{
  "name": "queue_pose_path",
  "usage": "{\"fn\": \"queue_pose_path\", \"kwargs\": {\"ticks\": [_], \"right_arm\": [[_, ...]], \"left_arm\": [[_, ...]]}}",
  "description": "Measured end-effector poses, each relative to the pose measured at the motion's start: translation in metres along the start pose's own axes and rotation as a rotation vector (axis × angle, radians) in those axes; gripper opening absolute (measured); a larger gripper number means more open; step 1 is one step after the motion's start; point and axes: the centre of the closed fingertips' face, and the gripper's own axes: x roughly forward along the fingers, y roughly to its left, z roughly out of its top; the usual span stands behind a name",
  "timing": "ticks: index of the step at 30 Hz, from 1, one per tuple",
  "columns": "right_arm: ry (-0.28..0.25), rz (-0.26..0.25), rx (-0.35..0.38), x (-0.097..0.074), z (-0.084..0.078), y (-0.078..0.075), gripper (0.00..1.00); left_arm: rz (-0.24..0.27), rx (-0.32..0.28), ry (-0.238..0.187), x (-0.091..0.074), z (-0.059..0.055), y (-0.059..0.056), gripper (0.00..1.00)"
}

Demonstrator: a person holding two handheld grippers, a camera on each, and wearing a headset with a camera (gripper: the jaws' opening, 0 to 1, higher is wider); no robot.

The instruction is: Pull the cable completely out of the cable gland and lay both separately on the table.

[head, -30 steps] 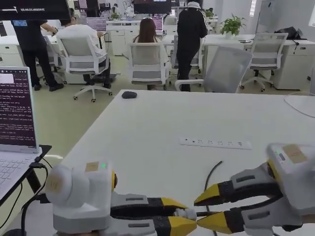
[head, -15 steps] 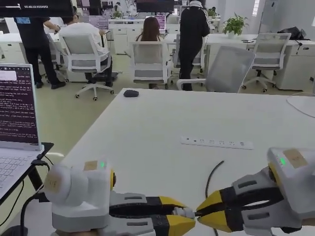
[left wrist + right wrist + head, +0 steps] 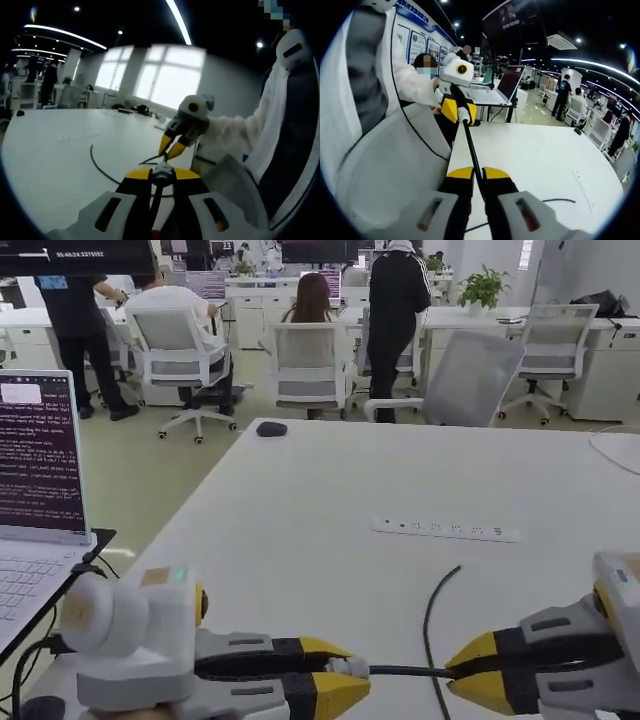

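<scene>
Cable (image 3: 405,672) stretched straight btwn both grippers just above table (image 3: 330,490), left gripper (image 3: 358,670) pinching gland (image 3: 346,667), right gripper (image 3: 452,674) clamped on cable, slack lying on table.

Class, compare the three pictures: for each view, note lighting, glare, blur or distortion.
Head view: even office light, no hard shadow on the table, lines straight. Left gripper view: fisheye curves the table edge, the windows glare white, the cable gland looks soft. Right gripper view: ceiling lights bow, the cable is sharp.
</scene>
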Motion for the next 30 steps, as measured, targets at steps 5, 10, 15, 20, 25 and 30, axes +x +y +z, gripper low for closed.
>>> {"fn": "queue_pose_path", "kwargs": {"ticks": [5,10,15,20,25,30], "right_arm": [[-0.002,0.006,0.035,0.003,-0.006,0.007,0.05],[0.034,0.030,0.025,0.005,-0.008,0.011,0.09],[-0.040,0.050,0.000,0.010,0.022,0.017,0.15],[-0.014,0.051,-0.066,0.024,0.030,0.021,0.23],[-0.022,0.071,-0.078,0.029,0.032,0.025,0.20],[-0.014,0.082,-0.091,0.029,0.028,0.027,0.06]], "left_arm": [[-0.002,0.012,0.016,0.002,-0.003,-0.004,0.17],[-0.021,0.017,0.009,0.004,-0.002,-0.011,0.17],[-0.029,0.029,0.028,0.008,-0.005,-0.014,0.17],[-0.053,0.037,0.031,0.015,-0.004,-0.020,0.17],[-0.067,0.055,0.045,0.018,-0.004,-0.023,0.17],[-0.066,0.052,0.040,0.018,-0.004,-0.023,0.17]]}}
